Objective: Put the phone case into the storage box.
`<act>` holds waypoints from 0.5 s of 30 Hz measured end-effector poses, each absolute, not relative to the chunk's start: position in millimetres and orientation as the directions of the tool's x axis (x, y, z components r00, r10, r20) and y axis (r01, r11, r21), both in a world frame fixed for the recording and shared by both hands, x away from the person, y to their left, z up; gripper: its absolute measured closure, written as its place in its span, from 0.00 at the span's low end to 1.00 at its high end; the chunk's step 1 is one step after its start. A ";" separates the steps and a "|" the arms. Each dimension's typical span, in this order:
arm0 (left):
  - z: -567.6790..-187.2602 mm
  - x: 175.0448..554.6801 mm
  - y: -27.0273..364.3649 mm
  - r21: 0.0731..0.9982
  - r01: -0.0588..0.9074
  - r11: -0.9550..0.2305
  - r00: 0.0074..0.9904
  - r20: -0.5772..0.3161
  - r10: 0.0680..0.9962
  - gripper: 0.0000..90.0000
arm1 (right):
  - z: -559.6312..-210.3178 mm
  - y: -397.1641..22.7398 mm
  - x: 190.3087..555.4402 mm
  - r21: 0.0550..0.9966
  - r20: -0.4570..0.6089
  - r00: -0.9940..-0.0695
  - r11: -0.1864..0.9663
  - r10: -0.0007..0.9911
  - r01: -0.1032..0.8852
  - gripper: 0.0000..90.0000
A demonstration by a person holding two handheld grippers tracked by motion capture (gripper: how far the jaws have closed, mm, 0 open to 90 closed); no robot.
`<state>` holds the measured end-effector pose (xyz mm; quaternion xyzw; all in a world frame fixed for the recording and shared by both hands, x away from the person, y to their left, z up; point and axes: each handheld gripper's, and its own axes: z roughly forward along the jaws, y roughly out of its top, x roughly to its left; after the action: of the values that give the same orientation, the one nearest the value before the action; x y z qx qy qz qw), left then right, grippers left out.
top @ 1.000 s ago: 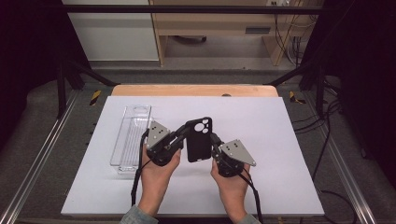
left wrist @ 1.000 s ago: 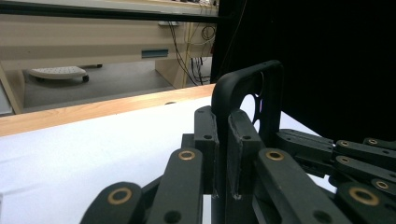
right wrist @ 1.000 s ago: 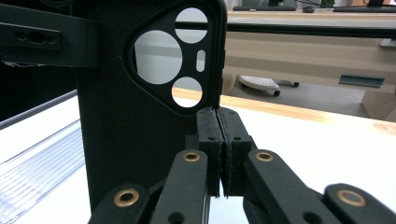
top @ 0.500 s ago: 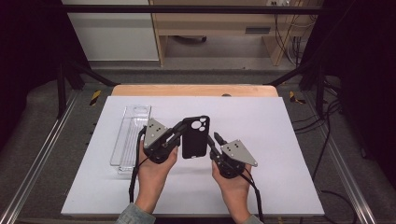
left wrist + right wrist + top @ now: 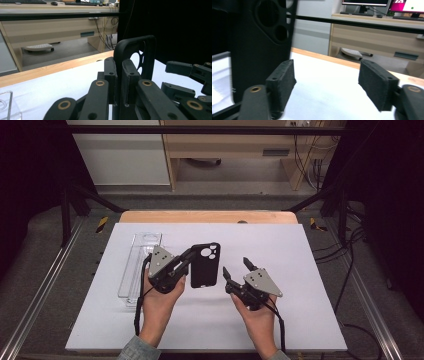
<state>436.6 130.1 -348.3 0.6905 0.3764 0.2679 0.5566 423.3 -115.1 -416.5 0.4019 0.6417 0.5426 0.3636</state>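
Observation:
A black phone case point(image 5: 205, 265) with round camera cutouts is held just above the white table by my left gripper point(image 5: 187, 265), shut on its left edge. In the left gripper view the two pads point(image 5: 110, 75) clamp the case's rim point(image 5: 135, 47). My right gripper point(image 5: 235, 266) stands a little to the right of the case, apart from it. Its jaws have just been opening and nothing lies between them. In the right gripper view the gripper point(image 5: 329, 82) is open over bare table, with the case point(image 5: 259, 37) at the left.
A clear plastic tray point(image 5: 136, 265) lies on the white table top point(image 5: 300, 270) left of my left hand. The table's wooden far edge point(image 5: 207, 216) runs behind. Metal rails and cables flank the table on both sides.
My right gripper has let go of the case's right edge, opened and drawn back to the right. The left gripper keeps its hold on the case.

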 end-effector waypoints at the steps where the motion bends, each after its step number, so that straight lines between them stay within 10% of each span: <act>1: -348.5 437.1 130.6 0.970 0.222 -0.100 0.575 -0.047 0.817 0.93 | -417.6 -116.9 424.4 0.988 -0.036 -0.414 0.094 0.910 0.120 0.30; 15: -345.5 444.1 140.1 0.970 0.227 -0.085 0.586 -0.066 0.808 0.93 | -427.9 -131.6 430.1 0.976 -0.092 -0.444 0.169 0.891 0.137 0.14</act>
<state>444.1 140.1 -345.5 0.6900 0.3747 0.2581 0.5629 430.1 -131.6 -427.9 0.3821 0.6729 0.5190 0.3631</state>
